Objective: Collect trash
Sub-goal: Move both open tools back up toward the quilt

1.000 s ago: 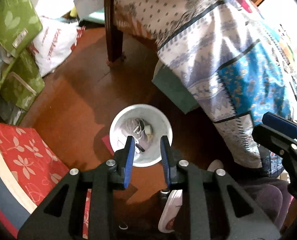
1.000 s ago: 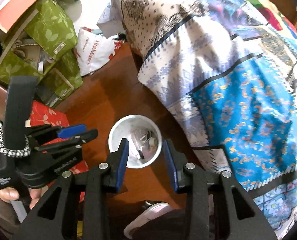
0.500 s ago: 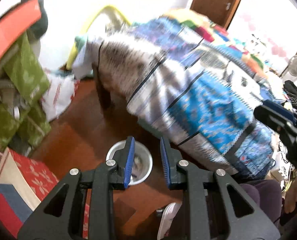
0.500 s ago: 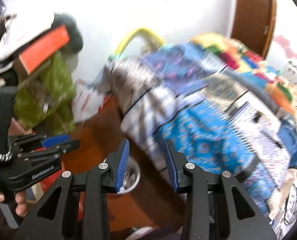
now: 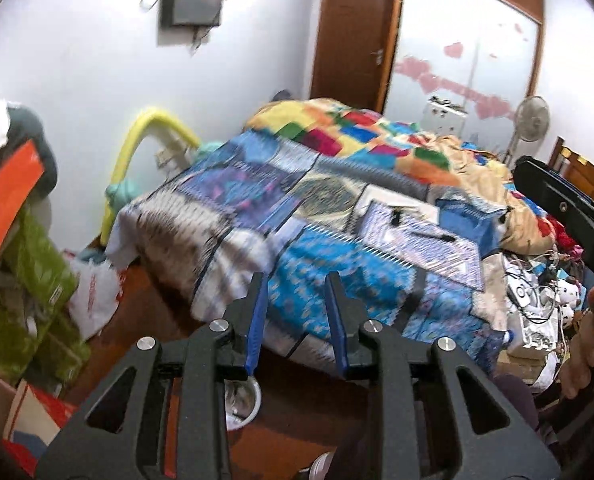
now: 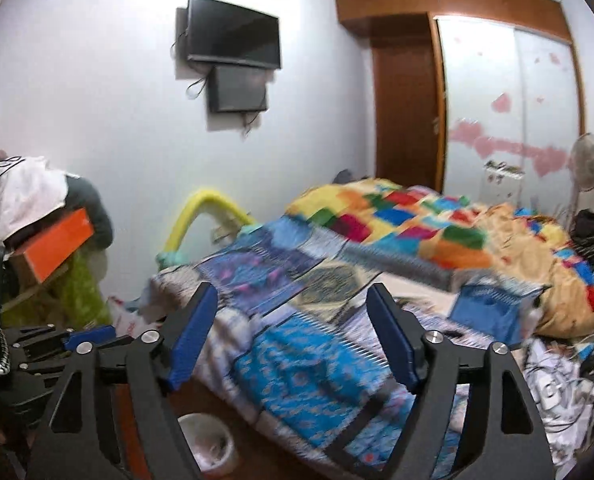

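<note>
A white trash bin (image 5: 244,399) with scraps inside stands on the brown floor beside the bed, low in both views (image 6: 208,442). My left gripper (image 5: 295,286) is raised above it and points at the patterned bedspread (image 5: 337,264); its jaws are opening, a narrow gap with nothing between them. My right gripper (image 6: 293,298) also faces the bed (image 6: 321,356), its jaws opening wide and holding nothing. Each gripper shows in the other's view: the right one (image 5: 557,208) with a hand at the right edge, the left one (image 6: 57,344) at the left.
A notebook (image 5: 397,208) and a pen (image 5: 437,237) lie on the bed; cables and small clutter (image 5: 533,304) pile at its right side. Green boxes (image 5: 29,292), an orange box (image 6: 53,246) and a white plastic bag (image 5: 95,300) crowd the left. Two screens (image 6: 233,36) hang on the wall.
Both views have swung up from looking down into the bin to facing the bed and far wall. The right jaws have spread wide; the left gap has grown slightly.
</note>
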The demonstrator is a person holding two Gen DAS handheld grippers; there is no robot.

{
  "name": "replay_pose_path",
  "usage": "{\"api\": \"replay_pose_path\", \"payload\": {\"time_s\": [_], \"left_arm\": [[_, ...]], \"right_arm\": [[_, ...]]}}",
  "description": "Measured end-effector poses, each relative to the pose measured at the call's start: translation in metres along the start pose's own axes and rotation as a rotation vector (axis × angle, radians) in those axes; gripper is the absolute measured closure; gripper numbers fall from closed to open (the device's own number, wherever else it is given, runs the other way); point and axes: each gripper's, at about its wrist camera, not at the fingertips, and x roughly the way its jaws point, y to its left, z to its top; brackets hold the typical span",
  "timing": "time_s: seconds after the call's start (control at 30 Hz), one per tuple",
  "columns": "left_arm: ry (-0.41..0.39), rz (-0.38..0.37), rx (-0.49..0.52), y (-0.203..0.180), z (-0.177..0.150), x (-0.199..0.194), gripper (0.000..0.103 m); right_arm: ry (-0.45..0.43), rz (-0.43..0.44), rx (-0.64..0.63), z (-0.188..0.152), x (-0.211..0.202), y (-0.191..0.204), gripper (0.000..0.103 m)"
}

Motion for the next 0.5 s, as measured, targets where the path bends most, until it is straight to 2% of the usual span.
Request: {"api": "replay_pose_path", "payload": {"time_s": [0.13, 0.27, 0.37, 0.43, 0.5], "left_arm": [[-0.032, -0.023, 0.044, -0.027, 0.013, 0.003, 0.069], [-0.043, -0.065, 0.068, -0.054, 0.028, 0.013, 0.069], [-0.045, -0.09, 0.088, -0.074, 0.041, 0.025, 0.067], [-0.046, -0.104, 0.103, -0.086, 0.048, 0.034, 0.061], [-0.047, -0.12, 0.117, -0.1, 0.057, 0.047, 0.046]], "right_arm": [[-0.013, -0.034, 0.006, 0.008, -0.008, -0.025, 0.027], [0.002, -0.054, 0.044, 0.009, -0.013, -0.052, 0.027], [0.032, -0.104, 0.063, 0.008, -0.013, -0.073, 0.027], [0.059, -0.144, 0.065, 0.006, -0.009, -0.087, 0.027], [0.092, -0.181, 0.067, 0.003, -0.002, -0.102, 0.027]]}}
